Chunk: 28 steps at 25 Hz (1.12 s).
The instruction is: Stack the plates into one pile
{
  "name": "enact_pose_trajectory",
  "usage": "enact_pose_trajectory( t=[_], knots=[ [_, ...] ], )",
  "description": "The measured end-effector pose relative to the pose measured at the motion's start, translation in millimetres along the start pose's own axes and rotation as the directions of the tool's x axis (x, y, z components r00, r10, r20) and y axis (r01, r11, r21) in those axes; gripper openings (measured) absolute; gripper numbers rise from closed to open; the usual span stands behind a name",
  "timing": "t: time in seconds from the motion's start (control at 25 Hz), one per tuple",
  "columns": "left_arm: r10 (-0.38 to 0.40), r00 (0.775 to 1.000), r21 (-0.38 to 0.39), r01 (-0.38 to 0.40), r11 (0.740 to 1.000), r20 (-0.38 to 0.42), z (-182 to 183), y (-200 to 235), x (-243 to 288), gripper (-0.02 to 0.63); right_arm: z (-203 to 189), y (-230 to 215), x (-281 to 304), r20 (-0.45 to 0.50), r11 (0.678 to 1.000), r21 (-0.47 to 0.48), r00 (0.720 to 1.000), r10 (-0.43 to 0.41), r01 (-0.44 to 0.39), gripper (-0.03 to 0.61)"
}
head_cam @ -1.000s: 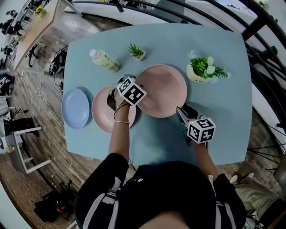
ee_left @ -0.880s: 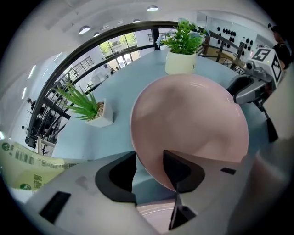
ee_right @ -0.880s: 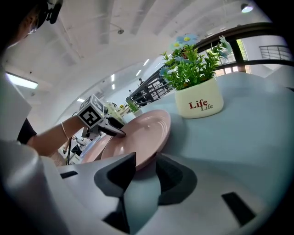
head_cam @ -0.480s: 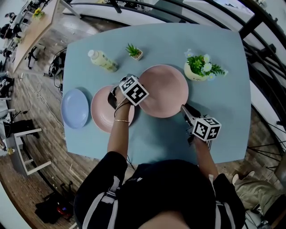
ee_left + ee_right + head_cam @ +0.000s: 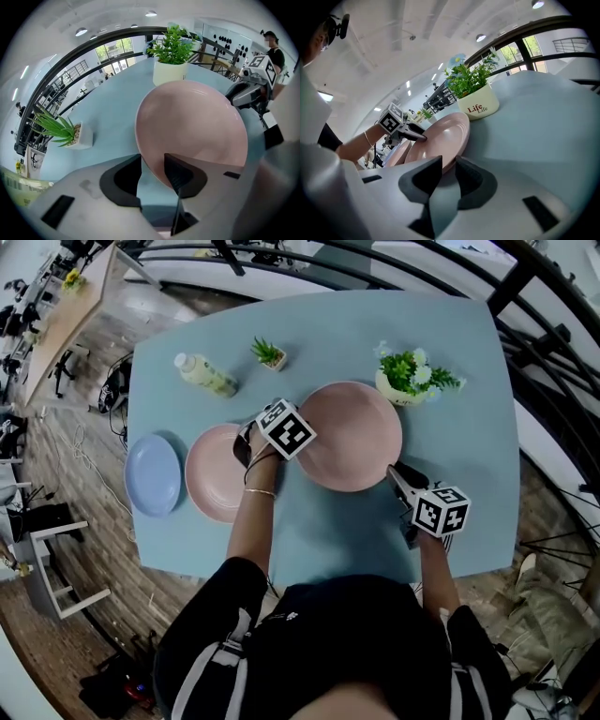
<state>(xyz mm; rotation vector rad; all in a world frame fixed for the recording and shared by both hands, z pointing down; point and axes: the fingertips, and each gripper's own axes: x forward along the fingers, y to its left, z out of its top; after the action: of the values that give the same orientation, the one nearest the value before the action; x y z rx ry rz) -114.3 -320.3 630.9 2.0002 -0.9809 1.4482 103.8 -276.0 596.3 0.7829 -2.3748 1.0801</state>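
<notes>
Head view puts the large pink plate (image 5: 349, 435) mid-way across the table (image 5: 459, 456), with the small pink plate (image 5: 214, 486) at its 9 o'clock and the blue plate (image 5: 153, 474) farther out that way. My left gripper (image 5: 152, 159) has just been closing and pinches the big plate's rim at 9 o'clock; my right gripper (image 5: 449, 161) nips the rim near 4 o'clock. I'd keep both pinches even, move my hands together so it stays level, avoid the flower pot (image 5: 403, 390) at 1 o'clock, and make it the pile's base
</notes>
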Motion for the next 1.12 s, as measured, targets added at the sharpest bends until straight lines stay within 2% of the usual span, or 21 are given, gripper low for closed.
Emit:
enact_pose_trajectory(
  t=[0.08, 0.24, 0.32, 0.4, 0.48, 0.68, 0.84, 1.12],
  knots=[
    [-0.007, 1.000, -0.013, 0.007, 1.000, 0.014, 5, -2, 1, 0.155, -2, -4, -3, -0.002, 1.000, 0.001, 1.000, 0.000, 0.000, 0.092],
    [0.047, 0.999, -0.021, -0.046, 0.999, 0.019, 12, 5, -5, 0.147, -4, -6, -5, 0.003, 1.000, -0.010, 1.000, -0.008, 0.008, 0.094],
    [0.050, 0.998, -0.087, -0.047, 0.995, 0.033, 13, 9, -5, 0.126, -6, -6, -6, 0.006, 1.000, -0.011, 1.000, -0.017, 0.018, 0.095],
    [0.007, 0.998, -0.208, 0.005, 0.978, 0.058, 12, 2, -4, 0.088, -10, -6, -9, 0.007, 1.000, 0.004, 1.000, -0.018, 0.018, 0.094],
    [-0.019, 0.996, -0.274, 0.044, 0.961, 0.093, 13, -7, -5, 0.075, -13, -7, -14, 0.004, 1.000, 0.013, 1.000, -0.017, 0.017, 0.094],
    [-0.025, 0.988, -0.273, 0.066, 0.960, 0.151, 16, -23, -11, 0.067, -21, -11, -26, 0.006, 0.999, 0.022, 1.000, -0.027, 0.027, 0.089],
    [-0.027, 0.980, -0.333, 0.093, 0.938, 0.196, 10, -37, -18, 0.054, -27, -11, -36, 0.017, 1.000, 0.011, 0.999, -0.027, 0.027, 0.084],
    [0.037, 0.965, -0.411, 0.077, 0.908, 0.261, 7, -56, -40, 0.044, -30, -12, -55, 0.053, 1.000, 0.019, 0.999, 0.008, -0.009, 0.060]
  ],
)
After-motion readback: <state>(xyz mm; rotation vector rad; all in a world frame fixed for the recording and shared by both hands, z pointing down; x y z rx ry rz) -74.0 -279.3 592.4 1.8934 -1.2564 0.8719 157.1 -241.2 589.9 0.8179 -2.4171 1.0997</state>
